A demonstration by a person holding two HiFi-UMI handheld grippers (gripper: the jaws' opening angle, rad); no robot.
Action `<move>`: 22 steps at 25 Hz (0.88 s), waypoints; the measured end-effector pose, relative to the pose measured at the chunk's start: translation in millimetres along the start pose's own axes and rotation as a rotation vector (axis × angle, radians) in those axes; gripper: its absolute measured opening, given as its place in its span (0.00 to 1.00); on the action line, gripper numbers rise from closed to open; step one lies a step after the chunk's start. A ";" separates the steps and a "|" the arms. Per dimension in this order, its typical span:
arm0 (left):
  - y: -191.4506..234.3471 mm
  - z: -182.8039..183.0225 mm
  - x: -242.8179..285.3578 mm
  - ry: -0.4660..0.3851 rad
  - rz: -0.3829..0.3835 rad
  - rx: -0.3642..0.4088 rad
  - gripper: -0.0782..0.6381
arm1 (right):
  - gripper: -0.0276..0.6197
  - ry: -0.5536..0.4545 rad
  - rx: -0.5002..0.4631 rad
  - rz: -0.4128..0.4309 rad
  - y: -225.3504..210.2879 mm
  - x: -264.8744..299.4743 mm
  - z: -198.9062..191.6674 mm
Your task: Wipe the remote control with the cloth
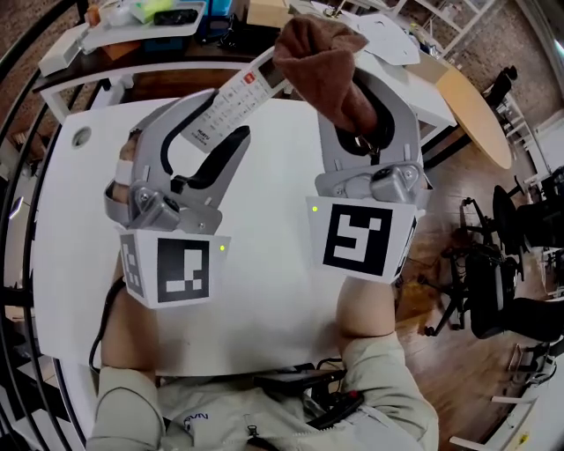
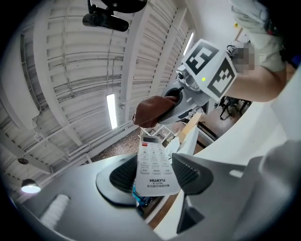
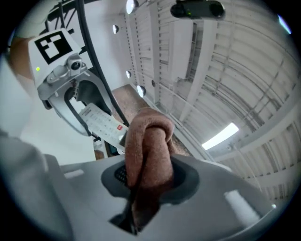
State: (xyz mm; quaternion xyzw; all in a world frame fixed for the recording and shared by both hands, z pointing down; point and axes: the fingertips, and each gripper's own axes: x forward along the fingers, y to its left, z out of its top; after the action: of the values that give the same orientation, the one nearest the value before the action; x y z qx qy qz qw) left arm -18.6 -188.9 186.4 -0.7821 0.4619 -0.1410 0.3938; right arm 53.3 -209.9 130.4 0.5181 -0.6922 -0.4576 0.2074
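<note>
My left gripper (image 1: 214, 134) is shut on the lower end of a white remote control (image 1: 236, 100), held above the white table (image 1: 79, 220) with its red-buttoned top pointing up and right. The remote (image 2: 153, 164) shows its keypad between the left gripper's (image 2: 151, 175) ribbed pads. A bunched brown cloth (image 1: 322, 66) is clamped in my right gripper (image 1: 357, 110) and rests against the remote's top end. In the right gripper view the cloth (image 3: 148, 155) fills the gap of the right gripper (image 3: 149, 181), with the remote (image 3: 104, 124) just behind it.
A darker desk (image 1: 159, 53) with a grey tray (image 1: 141, 26) and small items stands beyond the table. A wooden table edge (image 1: 471, 110) and black office chairs (image 1: 507, 282) are at the right. A person's arms and beige sleeve (image 1: 379, 388) are at the bottom.
</note>
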 end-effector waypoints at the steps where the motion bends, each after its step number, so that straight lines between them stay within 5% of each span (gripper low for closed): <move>1: -0.2 2.8 -0.5 -0.014 -0.009 -0.017 0.45 | 0.19 0.012 0.018 -0.012 -2.9 1.1 -4.9; 10: 20.3 3.5 -9.7 -0.071 -0.009 -0.236 0.45 | 0.19 0.032 0.087 0.017 0.2 7.8 -20.5; 15: 36.2 -5.0 -13.6 -0.116 0.025 -0.440 0.45 | 0.19 0.001 0.127 0.100 21.4 16.6 -12.5; 22: 45.0 -1.7 -17.7 -0.164 0.028 -0.514 0.45 | 0.19 -0.078 0.107 0.244 54.6 12.4 11.2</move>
State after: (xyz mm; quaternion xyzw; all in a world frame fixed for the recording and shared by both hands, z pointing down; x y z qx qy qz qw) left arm -56.5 -186.8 156.5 -0.8587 0.4600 0.0501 0.2203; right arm 11.3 -214.0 168.9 0.4223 -0.7809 -0.4114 0.2066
